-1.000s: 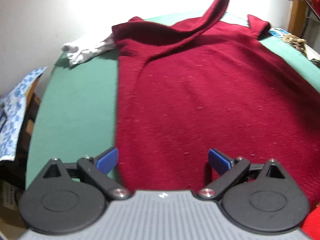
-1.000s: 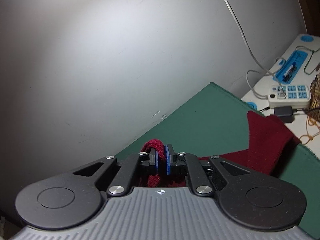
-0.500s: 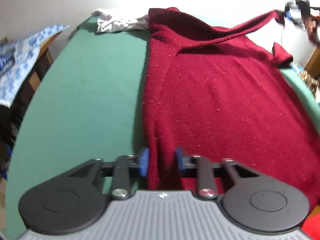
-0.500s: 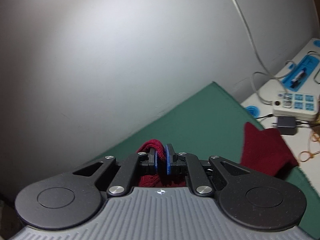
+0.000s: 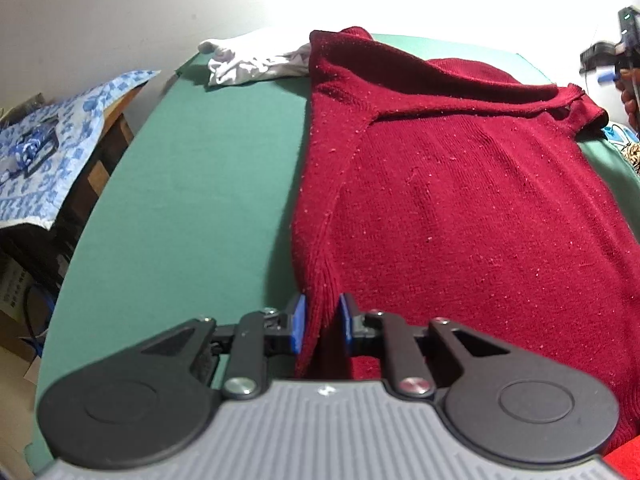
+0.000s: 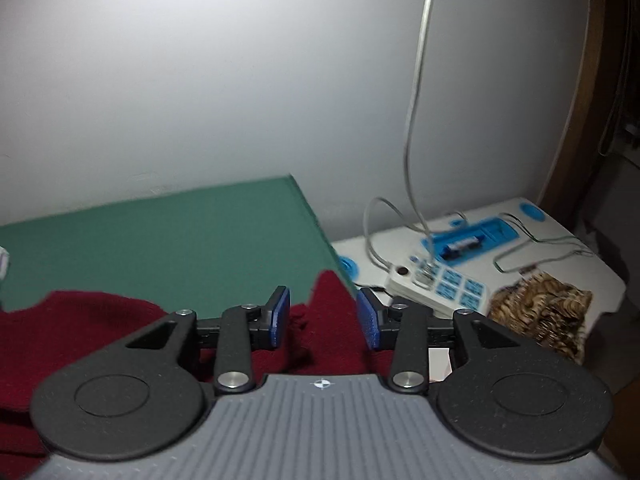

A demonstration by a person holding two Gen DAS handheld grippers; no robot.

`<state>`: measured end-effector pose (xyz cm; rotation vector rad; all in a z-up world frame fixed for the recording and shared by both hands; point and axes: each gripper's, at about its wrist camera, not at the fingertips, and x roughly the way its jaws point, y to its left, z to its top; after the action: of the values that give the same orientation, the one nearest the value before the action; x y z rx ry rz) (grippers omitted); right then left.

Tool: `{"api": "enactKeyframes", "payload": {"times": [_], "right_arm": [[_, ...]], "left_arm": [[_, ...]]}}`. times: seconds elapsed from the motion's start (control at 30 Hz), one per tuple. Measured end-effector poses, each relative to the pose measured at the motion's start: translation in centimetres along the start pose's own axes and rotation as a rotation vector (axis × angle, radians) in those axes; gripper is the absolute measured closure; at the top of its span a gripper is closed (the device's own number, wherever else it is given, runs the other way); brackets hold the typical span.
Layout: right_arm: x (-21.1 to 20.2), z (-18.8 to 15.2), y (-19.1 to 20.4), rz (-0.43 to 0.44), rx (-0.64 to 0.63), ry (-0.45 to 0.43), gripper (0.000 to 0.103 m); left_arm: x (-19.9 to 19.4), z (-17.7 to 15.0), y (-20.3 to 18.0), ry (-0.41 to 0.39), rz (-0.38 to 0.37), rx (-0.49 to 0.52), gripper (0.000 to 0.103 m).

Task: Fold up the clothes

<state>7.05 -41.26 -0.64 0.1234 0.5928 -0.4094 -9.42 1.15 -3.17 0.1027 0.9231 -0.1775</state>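
The red sweater (image 5: 460,200) runs off the frame's right edge; the right gripper (image 5: 612,60) is blurred there.

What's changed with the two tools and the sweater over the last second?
The right tool opened and released the sleeve, now draped across the red sweater. The left tool closed from wide open onto the sweater's near edge. The white cloth on the green table stayed put.

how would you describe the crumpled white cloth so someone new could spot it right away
Start from the green table cover and follow the left edge of the dark red knitted sweater to the far end by the wall. The crumpled white cloth lies there, touching the sweater's far corner. It is the only pale, bunched-up fabric on the green.
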Motion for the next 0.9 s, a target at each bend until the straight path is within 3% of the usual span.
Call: {"api": "enactKeyframes", "payload": {"times": [0.1, 0.2, 0.27, 0.33, 0.4, 0.43, 0.7, 0.8, 0.87, 0.9], "right_arm": [[-2.3, -0.7, 4.1, 0.360, -0.128, -0.021, 0.062], [-3.3, -2.8, 11.5, 0.552, -0.422, -0.068, 0.052], [-3.1, -4.7, 15.5, 0.562, -0.594, -0.111, 0.043], [-2.1, -6.2, 18.5, 0.551, -0.714, -0.125, 0.046], [-0.2, -6.9, 20.1, 0.536, -0.799, -0.097, 0.072], [0.5, -6.9, 20.5, 0.532, -0.817, -0.087, 0.102], [3.1, -5.5, 21.5, 0.474, -0.751, -0.091, 0.099], [4.3, -6.2, 20.8, 0.402, -0.666, -0.056, 0.095], [5.1, -6.5, 19.9, 0.353, -0.600, -0.056, 0.071], [5.1, -6.6, 19.6, 0.359, -0.562, -0.040, 0.064]], "left_arm": [[0.3, 0.3, -0.4, 0.019, 0.008, 0.007, 0.088], [0.3, 0.6, -0.9, 0.025, 0.024, 0.015, 0.088], [0.2, 0.7, -1.2, 0.024, 0.037, 0.019, 0.088], [0.2, 0.8, -1.5, 0.024, 0.051, 0.022, 0.089], [0.1, 0.8, -1.8, 0.022, 0.062, 0.022, 0.090], [0.1, 0.8, -1.9, 0.021, 0.065, 0.018, 0.090], [-0.6, 1.0, -2.6, 0.019, 0.035, 0.004, 0.091], [-0.3, 0.8, -3.2, 0.036, 0.003, 0.009, 0.091], [0.1, 0.6, -4.0, 0.046, -0.004, 0.038, 0.090], [0.2, 0.5, -4.4, 0.047, 0.000, 0.060, 0.089]]}}
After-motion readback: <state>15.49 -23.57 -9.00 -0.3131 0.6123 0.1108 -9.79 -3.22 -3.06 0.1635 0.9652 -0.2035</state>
